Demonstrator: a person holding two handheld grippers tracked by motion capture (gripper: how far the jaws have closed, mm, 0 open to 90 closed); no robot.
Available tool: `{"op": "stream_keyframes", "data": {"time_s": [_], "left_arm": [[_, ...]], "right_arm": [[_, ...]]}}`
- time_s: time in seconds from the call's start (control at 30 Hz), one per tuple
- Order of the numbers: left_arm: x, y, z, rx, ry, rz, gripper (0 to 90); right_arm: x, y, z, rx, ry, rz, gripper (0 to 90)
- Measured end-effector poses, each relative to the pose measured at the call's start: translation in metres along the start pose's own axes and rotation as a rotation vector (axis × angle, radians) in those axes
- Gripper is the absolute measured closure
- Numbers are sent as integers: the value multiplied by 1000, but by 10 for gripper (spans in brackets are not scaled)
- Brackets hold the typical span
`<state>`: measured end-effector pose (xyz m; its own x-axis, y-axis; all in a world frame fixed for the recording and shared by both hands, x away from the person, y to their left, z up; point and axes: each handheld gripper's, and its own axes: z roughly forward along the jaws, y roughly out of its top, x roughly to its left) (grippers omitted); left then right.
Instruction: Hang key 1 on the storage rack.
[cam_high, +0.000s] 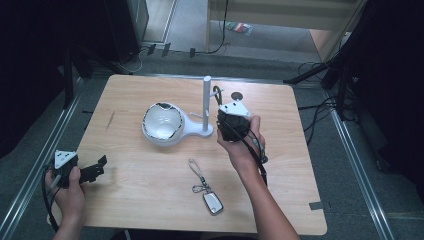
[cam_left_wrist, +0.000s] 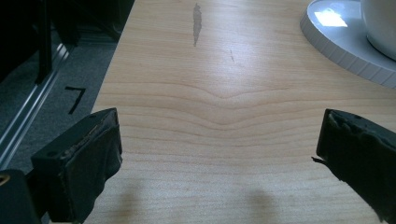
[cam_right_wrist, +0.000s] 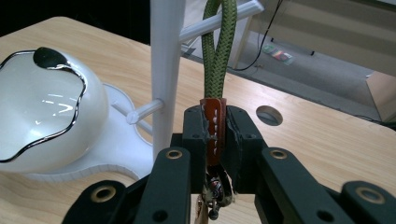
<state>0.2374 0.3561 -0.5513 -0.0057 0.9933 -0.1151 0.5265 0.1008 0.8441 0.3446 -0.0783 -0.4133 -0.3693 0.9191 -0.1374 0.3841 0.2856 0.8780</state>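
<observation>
Between right fingers (cam_right_wrist: 215, 135): gripping brown tab of green cord loop (cam_right_wrist: 215, 42), draping over peg (cam_right_wrist: 236, 15); releasing only once seated. Left fingers (cam_left_wrist: 219, 158) idling open above tabletop (cam_left_wrist: 224, 70).

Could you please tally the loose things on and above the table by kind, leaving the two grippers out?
White stand with bowl: 1
Green cord strap, looped over a peg: 1
Key fob with lanyard: 1
Total: 3

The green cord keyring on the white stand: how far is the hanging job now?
Done: the green cord loop is already over a peg of the white stand. In hand: the right gripper is shut on its brown leather tab. Left: release it; the second keyring lies on the table, left gripper open.
</observation>
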Motion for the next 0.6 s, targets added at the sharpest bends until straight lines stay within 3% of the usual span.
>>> {"op": "stream_keyframes", "data": {"time_s": [0.6], "left_arm": [[0,0,0,0,0,-2,3]], "right_arm": [[6,-5,3,17,79,-37,772]]}}
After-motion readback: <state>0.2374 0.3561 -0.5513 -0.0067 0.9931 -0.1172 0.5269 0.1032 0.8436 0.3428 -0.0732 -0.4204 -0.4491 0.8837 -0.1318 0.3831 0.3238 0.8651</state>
